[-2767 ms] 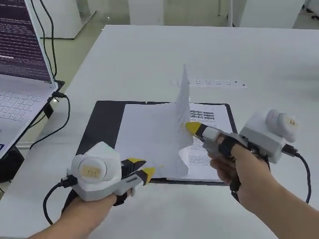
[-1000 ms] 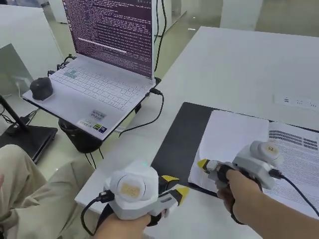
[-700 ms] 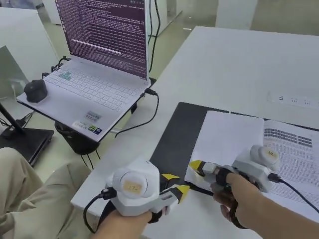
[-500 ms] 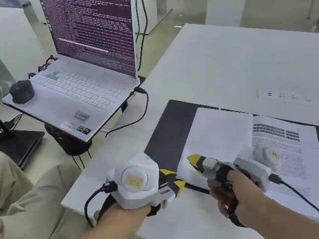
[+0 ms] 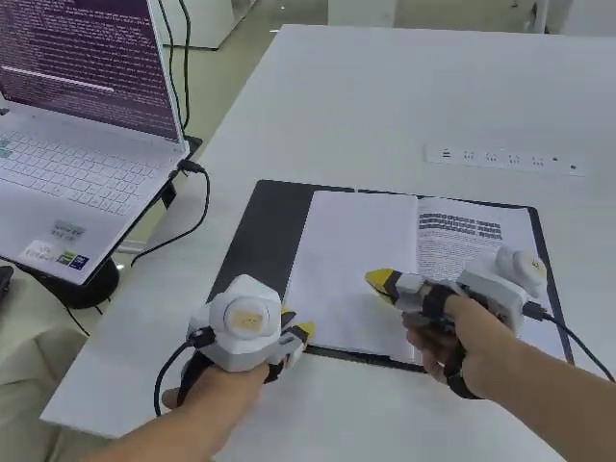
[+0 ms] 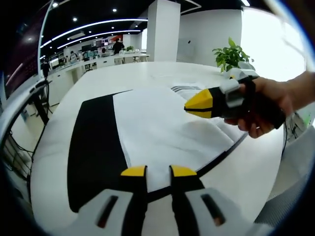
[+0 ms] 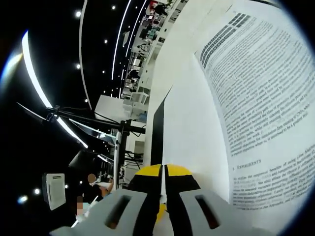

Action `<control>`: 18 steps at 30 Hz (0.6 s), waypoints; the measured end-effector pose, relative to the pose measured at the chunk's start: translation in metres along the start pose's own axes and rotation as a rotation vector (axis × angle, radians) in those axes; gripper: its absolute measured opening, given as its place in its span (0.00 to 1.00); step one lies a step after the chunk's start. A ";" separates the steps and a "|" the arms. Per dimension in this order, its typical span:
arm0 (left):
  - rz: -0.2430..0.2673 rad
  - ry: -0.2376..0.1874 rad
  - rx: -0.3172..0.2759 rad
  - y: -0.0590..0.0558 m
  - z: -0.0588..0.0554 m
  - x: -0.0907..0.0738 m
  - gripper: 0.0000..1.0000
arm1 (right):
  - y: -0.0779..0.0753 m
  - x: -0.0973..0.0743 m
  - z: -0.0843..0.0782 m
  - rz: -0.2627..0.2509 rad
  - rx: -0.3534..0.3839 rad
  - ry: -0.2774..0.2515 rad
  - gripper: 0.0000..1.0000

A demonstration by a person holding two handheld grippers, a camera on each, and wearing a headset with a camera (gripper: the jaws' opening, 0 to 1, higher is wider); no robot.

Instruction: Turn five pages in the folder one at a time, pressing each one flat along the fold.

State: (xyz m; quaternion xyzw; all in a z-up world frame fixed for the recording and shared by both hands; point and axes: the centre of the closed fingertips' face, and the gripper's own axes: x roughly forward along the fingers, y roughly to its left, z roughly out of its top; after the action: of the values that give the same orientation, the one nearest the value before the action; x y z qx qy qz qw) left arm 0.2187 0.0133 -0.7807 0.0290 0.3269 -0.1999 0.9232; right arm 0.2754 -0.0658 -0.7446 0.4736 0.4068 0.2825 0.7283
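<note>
At the bottom centre of the head view, the left gripper (image 5: 295, 333), a white body with yellow-tipped black jaws, is gripped by a hand whose forearm comes in from the lower left. In the left gripper view (image 6: 152, 171) its jaws stand a narrow gap apart and hold nothing, their tips over the near edge of the open black folder (image 5: 258, 229). To the right, the right gripper (image 5: 378, 280) is wrapped in a hand whose arm enters from the lower right corner. Its jaws are pressed together with nothing seen between them (image 7: 163, 170), and the tip points left over the blank white turned page (image 5: 351, 245); whether it touches the paper cannot be told. The folder lies flat on the white table (image 5: 385, 87), with a printed text page (image 5: 462, 236) to the right of the fold. Farther off, a long white power strip (image 5: 500, 157) lies at upper right, and an open white laptop (image 5: 67, 144) sits at upper left.
</note>
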 end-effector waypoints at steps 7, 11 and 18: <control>0.025 -0.031 0.010 0.001 -0.012 -0.003 0.17 | -0.004 0.001 0.015 -0.017 0.017 -0.014 0.00; 0.027 -0.055 0.020 0.000 -0.011 -0.003 0.18 | -0.010 0.005 0.028 -0.033 0.033 -0.019 0.00; 0.022 -0.057 0.046 -0.001 -0.011 -0.003 0.18 | -0.035 0.012 0.051 -0.093 0.200 -0.049 0.00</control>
State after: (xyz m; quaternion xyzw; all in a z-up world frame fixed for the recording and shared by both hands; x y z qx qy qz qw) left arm 0.2097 0.0154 -0.7871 0.0480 0.2956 -0.1979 0.9333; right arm 0.3263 -0.0931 -0.7700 0.5312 0.4367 0.1947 0.6994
